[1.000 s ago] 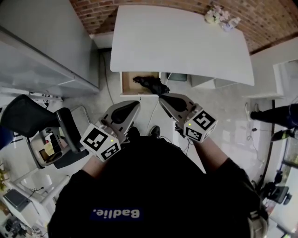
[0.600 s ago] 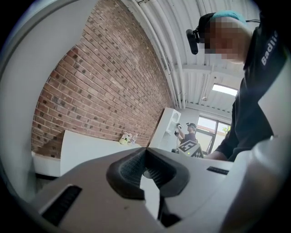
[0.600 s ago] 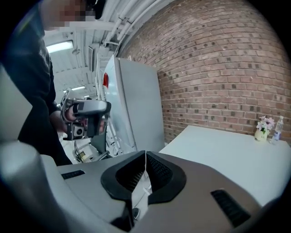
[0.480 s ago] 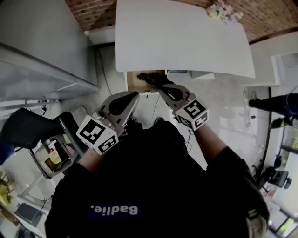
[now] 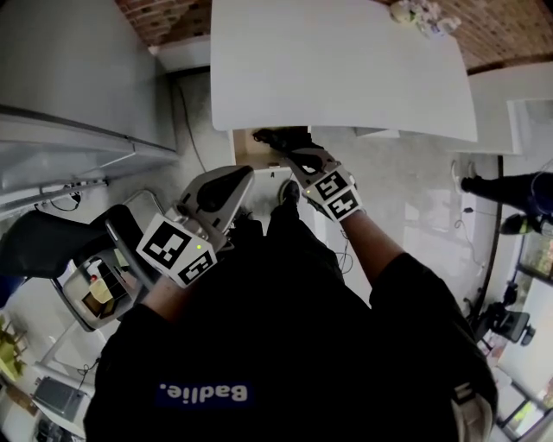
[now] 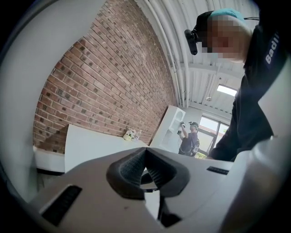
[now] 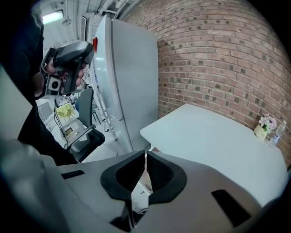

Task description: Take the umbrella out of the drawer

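Note:
A black folded umbrella [image 5: 278, 138] lies in the open wooden drawer [image 5: 245, 150] under the near edge of the white table [image 5: 346, 69]. My right gripper [image 5: 295, 156] points down at the drawer, its tips just beside the umbrella, and whether they touch is hidden. In the right gripper view its jaws [image 7: 145, 155] are shut with nothing between them. My left gripper [image 5: 232, 179] hangs further back and left of the drawer. It points nearly level, and its pads [image 6: 145, 152] meet, empty.
A tall grey cabinet [image 5: 78, 78] stands left of the table. An office chair [image 5: 52, 233] is at the lower left. A small flower pot [image 5: 419, 13] sits on the table's far corner. Another person [image 5: 510, 190] stands at the right, and cables [image 5: 350, 250] lie on the floor.
My right gripper has dropped and tilted down towards the drawer, reaching the umbrella. The left gripper shifted a little forward. Both stayed shut.

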`<action>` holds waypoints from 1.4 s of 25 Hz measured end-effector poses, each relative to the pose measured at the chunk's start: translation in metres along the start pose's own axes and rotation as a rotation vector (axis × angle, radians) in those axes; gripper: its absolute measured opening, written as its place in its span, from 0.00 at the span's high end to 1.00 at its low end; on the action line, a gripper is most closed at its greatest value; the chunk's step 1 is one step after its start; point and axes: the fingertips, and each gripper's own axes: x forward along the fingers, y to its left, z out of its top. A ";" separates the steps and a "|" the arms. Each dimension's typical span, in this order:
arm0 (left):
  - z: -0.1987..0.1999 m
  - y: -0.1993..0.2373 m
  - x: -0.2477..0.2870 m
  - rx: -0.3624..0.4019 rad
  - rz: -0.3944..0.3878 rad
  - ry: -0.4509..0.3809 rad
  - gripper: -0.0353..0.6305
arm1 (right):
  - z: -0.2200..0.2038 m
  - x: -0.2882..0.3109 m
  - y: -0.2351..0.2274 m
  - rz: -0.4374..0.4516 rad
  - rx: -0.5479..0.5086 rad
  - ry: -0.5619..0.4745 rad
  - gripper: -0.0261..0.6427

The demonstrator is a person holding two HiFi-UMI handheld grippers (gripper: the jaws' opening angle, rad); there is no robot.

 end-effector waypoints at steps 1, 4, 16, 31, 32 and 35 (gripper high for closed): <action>0.000 0.002 0.002 -0.003 0.006 0.001 0.95 | -0.007 0.005 -0.004 -0.002 0.003 0.019 0.91; -0.001 0.009 0.006 -0.014 0.027 -0.001 0.95 | -0.029 0.022 -0.012 0.007 -0.002 0.079 0.87; -0.019 0.035 0.009 -0.069 0.115 -0.001 0.95 | -0.119 0.088 -0.043 -0.009 -0.107 0.323 0.71; -0.030 0.058 -0.003 -0.104 0.205 -0.029 0.95 | -0.183 0.158 -0.075 -0.035 -0.333 0.583 0.58; -0.030 0.060 -0.003 -0.104 0.211 -0.031 0.95 | -0.188 0.163 -0.076 -0.034 -0.346 0.598 0.58; -0.035 0.066 -0.006 -0.104 0.228 -0.026 0.95 | -0.203 0.175 -0.081 -0.031 -0.383 0.636 0.57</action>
